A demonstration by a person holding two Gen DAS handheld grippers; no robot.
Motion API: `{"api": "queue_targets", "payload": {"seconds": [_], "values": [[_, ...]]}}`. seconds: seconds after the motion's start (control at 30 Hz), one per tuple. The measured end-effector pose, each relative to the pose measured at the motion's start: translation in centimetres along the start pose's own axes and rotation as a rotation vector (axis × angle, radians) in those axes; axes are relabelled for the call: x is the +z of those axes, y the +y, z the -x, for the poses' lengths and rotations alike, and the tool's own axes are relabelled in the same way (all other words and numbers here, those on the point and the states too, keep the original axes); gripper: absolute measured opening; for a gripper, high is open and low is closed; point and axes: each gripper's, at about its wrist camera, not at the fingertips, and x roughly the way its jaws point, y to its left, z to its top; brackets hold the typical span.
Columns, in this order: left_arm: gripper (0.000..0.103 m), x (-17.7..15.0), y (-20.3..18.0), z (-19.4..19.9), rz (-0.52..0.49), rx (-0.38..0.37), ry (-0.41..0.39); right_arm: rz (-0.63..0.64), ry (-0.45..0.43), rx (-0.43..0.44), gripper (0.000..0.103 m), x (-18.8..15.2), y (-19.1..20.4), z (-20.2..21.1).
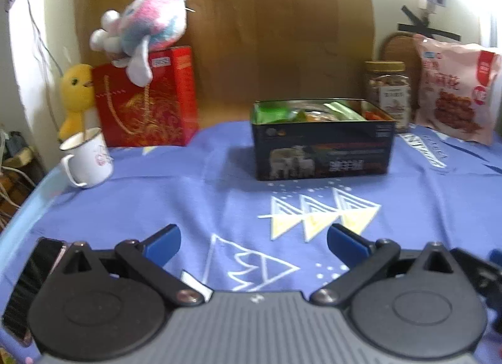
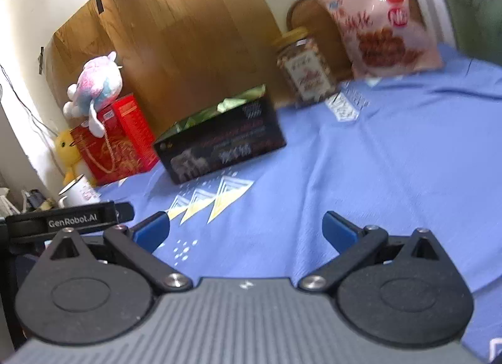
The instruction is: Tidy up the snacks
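A dark open tin holds several green and orange snack packets; it stands mid-table on the blue cloth and also shows in the right wrist view. A clear nut jar with a gold lid and a pink snack bag stand at the back right. My left gripper is open and empty, low over the cloth in front of the tin. My right gripper is open and empty, to the right of the left one.
A red gift box with a pink plush toy on top stands at the back left, beside a yellow plush chick and a white mug. A wooden board leans on the wall behind. The table's left edge is close.
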Motion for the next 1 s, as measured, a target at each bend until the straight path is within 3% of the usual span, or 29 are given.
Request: {"api": "queue_targets", "payload": {"seconds": [0.13, 0.47, 1.0], "values": [[0.103, -0.1, -0.1, -0.4, -0.013, 0.033, 0.009, 0.027, -0.048, -0.021, 0.103, -0.3, 0.3, 0.5], [0.103, -0.4, 0.3, -1.5, -0.004, 0.025, 0.066, 0.028, 0.004, 0.003, 0.103, -0.6, 0.5, 0.3], [0.103, -0.9, 0.1, -2.3, -0.047, 0.008, 0.088, 0.014, 0.042, 0.013, 0.103, -0.7, 0.5, -0.1]]}}
